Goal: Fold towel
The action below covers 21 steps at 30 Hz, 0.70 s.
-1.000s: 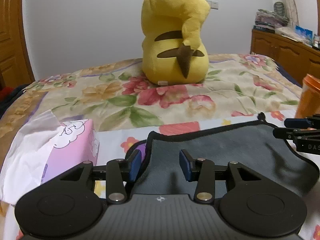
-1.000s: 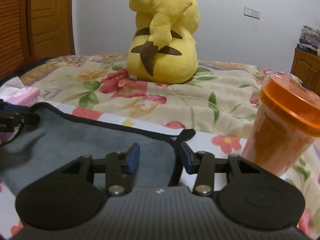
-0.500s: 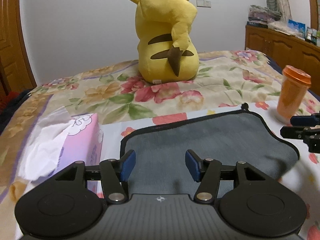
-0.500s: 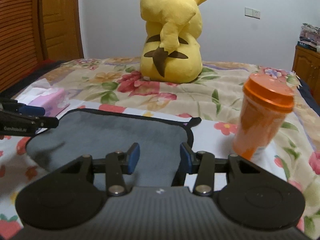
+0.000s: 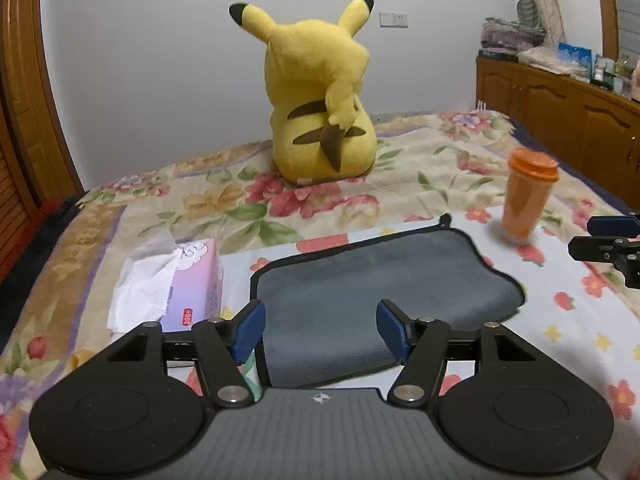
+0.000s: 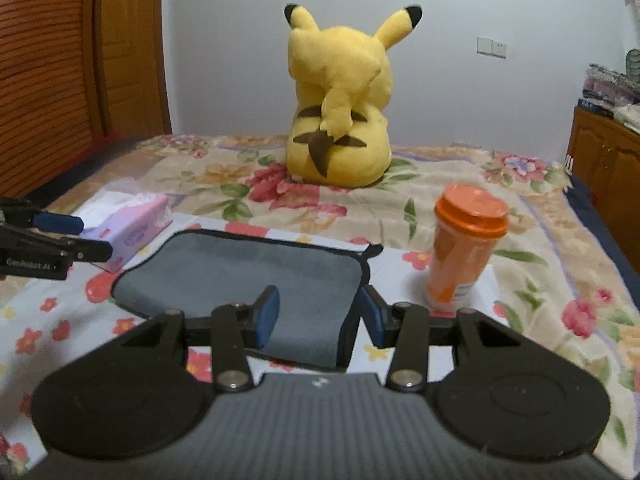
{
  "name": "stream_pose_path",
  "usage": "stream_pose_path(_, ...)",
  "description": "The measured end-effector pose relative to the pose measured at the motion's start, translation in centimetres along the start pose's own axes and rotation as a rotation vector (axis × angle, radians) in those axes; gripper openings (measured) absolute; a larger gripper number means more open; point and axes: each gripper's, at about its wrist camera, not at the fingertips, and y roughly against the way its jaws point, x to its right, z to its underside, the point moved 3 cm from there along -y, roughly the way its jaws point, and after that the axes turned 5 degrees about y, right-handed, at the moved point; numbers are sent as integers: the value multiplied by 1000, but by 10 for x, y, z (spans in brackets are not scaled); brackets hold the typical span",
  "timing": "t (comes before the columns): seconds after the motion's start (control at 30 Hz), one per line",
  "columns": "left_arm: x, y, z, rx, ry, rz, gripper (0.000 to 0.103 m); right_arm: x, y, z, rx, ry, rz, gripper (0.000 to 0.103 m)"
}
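Observation:
A grey towel (image 5: 380,280) with a black hem lies folded flat on the flowered bedspread; it also shows in the right wrist view (image 6: 248,272). My left gripper (image 5: 320,330) is open and empty, held above the towel's near left part. My right gripper (image 6: 318,316) is open and empty, above the towel's near right edge. The right gripper shows at the right edge of the left wrist view (image 5: 612,240). The left gripper shows at the left edge of the right wrist view (image 6: 48,240). Neither gripper touches the towel.
A pink tissue box (image 5: 188,284) sits left of the towel, also in the right wrist view (image 6: 132,224). An orange lidded cup (image 5: 528,196) stands to the right, also in the right wrist view (image 6: 464,248). A yellow plush toy (image 5: 324,100) sits behind. Wooden cabinets (image 5: 560,120) line the right wall.
Both grippers have pulled back and risen away from the towel, so more of the bed shows. The left jaws have opened wider. The towel stays flat on the bed.

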Motion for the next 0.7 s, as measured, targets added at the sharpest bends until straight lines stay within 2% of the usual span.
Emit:
stream_pose_path(0.37,8,69,-7,36,15,-5,75,-1,53,-8,47,-19,20,46)
stream_pose_path(0.7,16,135,-11,86,1,-12,89,-2,102,-15,85,-21,38,49)
